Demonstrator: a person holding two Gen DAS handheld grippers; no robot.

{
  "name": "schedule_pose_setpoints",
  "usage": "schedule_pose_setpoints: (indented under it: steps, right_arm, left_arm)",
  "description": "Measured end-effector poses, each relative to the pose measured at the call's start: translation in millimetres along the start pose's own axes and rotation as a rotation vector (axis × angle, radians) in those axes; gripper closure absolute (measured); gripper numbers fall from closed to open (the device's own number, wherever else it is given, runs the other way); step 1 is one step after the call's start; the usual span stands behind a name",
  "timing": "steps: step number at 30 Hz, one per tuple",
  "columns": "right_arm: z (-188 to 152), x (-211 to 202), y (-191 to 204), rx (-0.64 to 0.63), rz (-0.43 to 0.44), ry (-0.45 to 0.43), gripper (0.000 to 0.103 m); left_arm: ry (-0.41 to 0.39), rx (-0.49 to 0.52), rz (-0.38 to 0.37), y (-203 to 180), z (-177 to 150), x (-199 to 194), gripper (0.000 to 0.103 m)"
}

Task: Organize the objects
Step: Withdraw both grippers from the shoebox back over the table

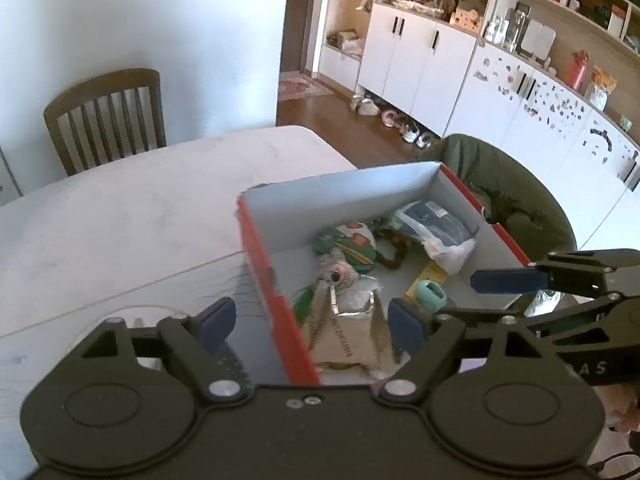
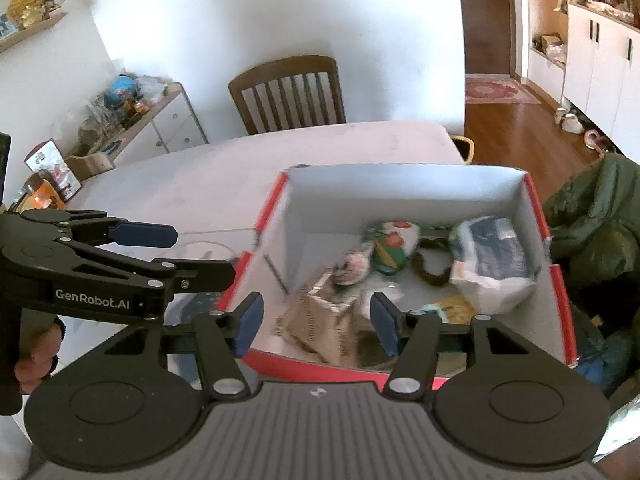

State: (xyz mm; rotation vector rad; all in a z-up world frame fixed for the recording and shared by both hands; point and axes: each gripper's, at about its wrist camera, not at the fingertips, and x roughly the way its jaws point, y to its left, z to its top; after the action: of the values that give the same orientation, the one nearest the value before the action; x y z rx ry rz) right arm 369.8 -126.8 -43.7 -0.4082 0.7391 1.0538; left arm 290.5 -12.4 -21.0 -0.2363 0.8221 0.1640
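Box (image 1: 276,300), red outside and white inside, sits at the table's (image 1: 140,208) near corner, already holding a plastic bag (image 1: 440,236), a green pouch (image 1: 352,244), a teal thing (image 1: 430,294) and a brown paper packet (image 1: 344,344). Both tools hover over its near edge with nothing in them: left gripper (image 1: 310,322) with jaws wide apart astride the red wall, right gripper (image 2: 316,322) equally spread, probably to drop in or reach for an item.

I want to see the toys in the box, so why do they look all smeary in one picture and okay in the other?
In the right wrist view the things in the red box are smeared by motion blur, while the gripper's own fingers stay sharp. In the left wrist view the same box and its contents look much crisper. Both views are fisheye, so the cabinets curve near the edges.
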Motion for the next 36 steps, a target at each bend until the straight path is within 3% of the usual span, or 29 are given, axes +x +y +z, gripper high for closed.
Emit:
schedule_pose_setpoints:
  steps: [16,20,28,36]
  right_arm:
    - [0,-2,96,-0.027,0.069,-0.071,0.022]
    - [-1,0,114,-0.029,0.092,-0.072,0.02]
    - [0,8,145,-0.067,0.069,-0.071,0.019]
    - [8,17,158,-0.101,0.06,-0.055,0.019]
  left_arm:
    - [-0.095,-0.069,0.064,75,-36,-66,0.008]
    - [-0.11,-0.1,0.086,93,-47,-78,0.001]
    - [-0.155,-0.12,0.148,125,-70,-91,0.0]
    - [-0.123,-0.177,0.201,154,-91,-84,0.0]
